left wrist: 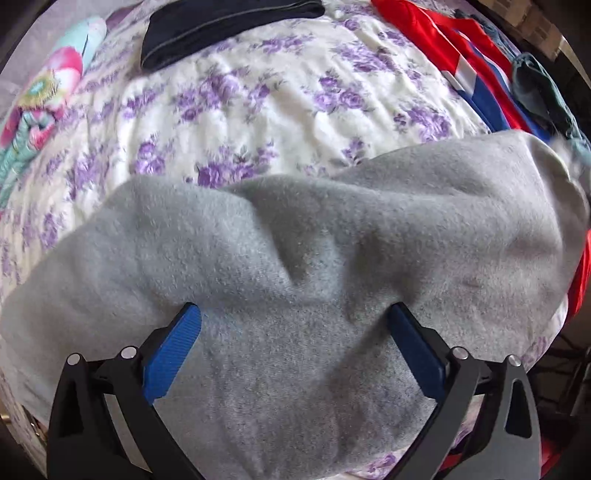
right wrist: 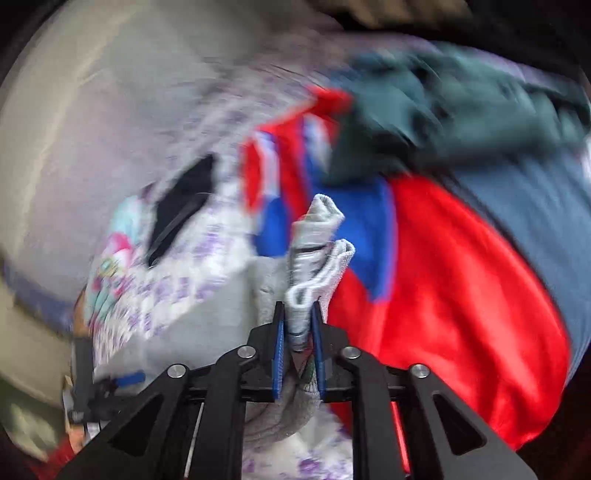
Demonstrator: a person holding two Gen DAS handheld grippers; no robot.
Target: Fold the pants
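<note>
The grey fleece pants [left wrist: 295,258] lie spread across the near part of the bed in the left wrist view. My left gripper [left wrist: 293,314] is open, its blue pads [left wrist: 173,354] resting on the grey cloth with the fabric lying between them, not pinched. My right gripper [right wrist: 298,325] is shut on a bunched end of the grey pants [right wrist: 317,236], with ribbed cuff and a white drawstring loop sticking up past the tips. The right wrist view is strongly blurred.
The bed has a white sheet with purple flowers [left wrist: 258,103]. A folded dark navy garment [left wrist: 221,26] lies at the far side. Red and blue clothes [left wrist: 461,55] and dark teal ones [left wrist: 543,96] are piled on the right. A colourful pillow [left wrist: 48,96] is at the left.
</note>
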